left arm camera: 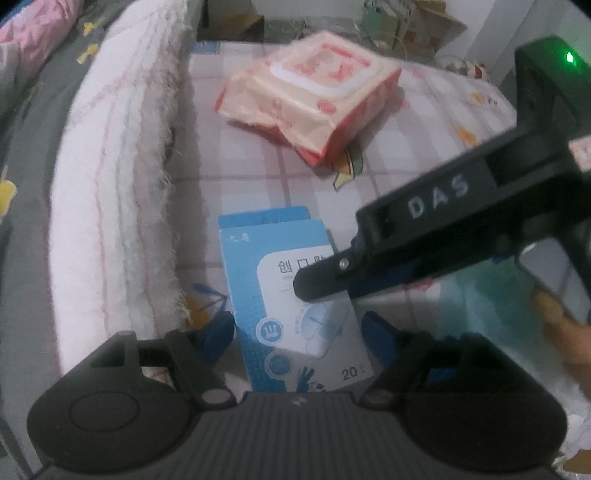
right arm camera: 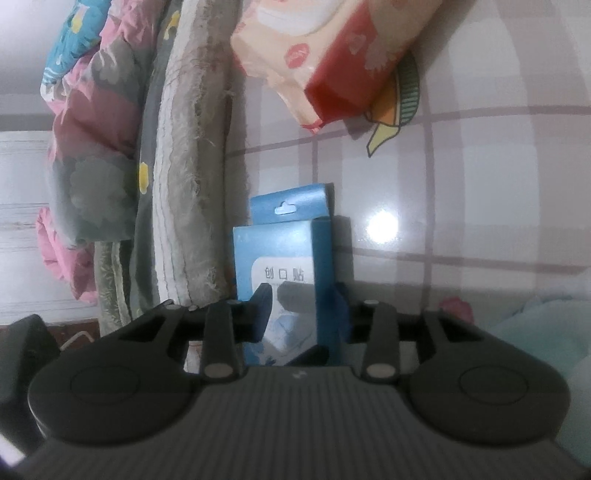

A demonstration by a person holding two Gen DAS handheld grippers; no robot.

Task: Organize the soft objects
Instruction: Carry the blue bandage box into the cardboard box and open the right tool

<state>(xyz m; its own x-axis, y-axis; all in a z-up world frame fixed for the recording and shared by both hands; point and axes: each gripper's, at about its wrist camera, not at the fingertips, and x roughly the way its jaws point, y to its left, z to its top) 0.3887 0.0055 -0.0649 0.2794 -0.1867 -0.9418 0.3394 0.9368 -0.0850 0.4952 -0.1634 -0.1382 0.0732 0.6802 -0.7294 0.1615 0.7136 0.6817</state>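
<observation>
A blue box of plasters (left arm camera: pixel 258 295) lies on the checked sheet (left arm camera: pixel 424 155). My left gripper (left arm camera: pixel 298 334) points down over it, open, with a blue pad close beside each long side of the box. My right gripper (left arm camera: pixel 332 284) reaches in from the right, its black upper finger over the box's face. In the right wrist view the blue box (right arm camera: pixel 280 251) stands between the fingers of the right gripper (right arm camera: pixel 301 314), which are apart and do not press it. A peach and red pack of wet wipes (left arm camera: pixel 314 96) (right arm camera: pixel 332 48) lies further back.
A folded white towel with pink stripes (left arm camera: pixel 122 184) (right arm camera: pixel 192 166) runs along the left of the box. Beyond it is a flowered quilt (right arm camera: pixel 85 147). A person's hand (left arm camera: pixel 565 332) holds the right gripper. Cardboard boxes (left arm camera: pixel 424 26) stand behind the bed.
</observation>
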